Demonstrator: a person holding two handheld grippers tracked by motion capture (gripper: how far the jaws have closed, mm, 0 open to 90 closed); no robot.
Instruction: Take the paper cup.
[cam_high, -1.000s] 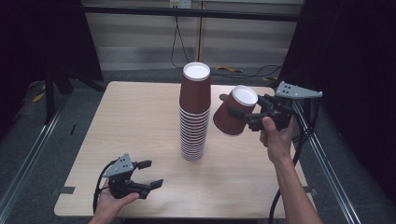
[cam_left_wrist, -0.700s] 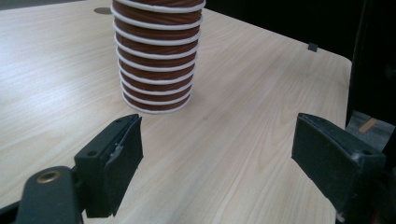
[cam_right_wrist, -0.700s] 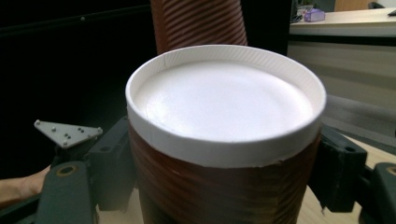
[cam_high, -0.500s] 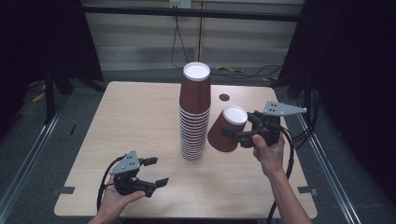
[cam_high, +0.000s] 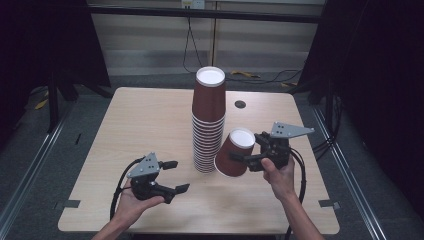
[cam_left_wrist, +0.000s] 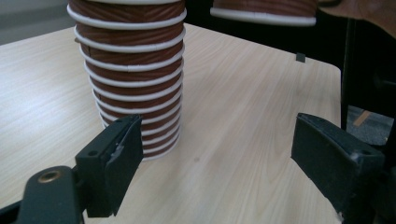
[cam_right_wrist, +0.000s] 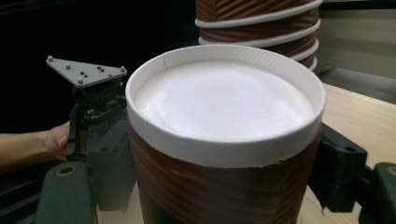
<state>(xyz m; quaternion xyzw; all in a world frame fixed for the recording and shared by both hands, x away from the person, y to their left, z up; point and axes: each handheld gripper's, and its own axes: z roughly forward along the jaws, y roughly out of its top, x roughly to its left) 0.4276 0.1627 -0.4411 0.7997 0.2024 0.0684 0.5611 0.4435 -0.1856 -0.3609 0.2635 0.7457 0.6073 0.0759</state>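
The right tongs (cam_high: 248, 158) are sinking benchward since earlier, pinching a tilted, upturned cup (cam_high: 235, 152) beside the stack (cam_high: 208, 120); the left tongs (cam_high: 175, 176) are hovering spread.

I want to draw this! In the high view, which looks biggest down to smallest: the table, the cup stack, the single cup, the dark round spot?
1. Table
2. Cup stack
3. Single cup, clamped in the right gripper
4. Dark round spot

The single cup is tilted and slightly nearer the camera, but the order is clear.
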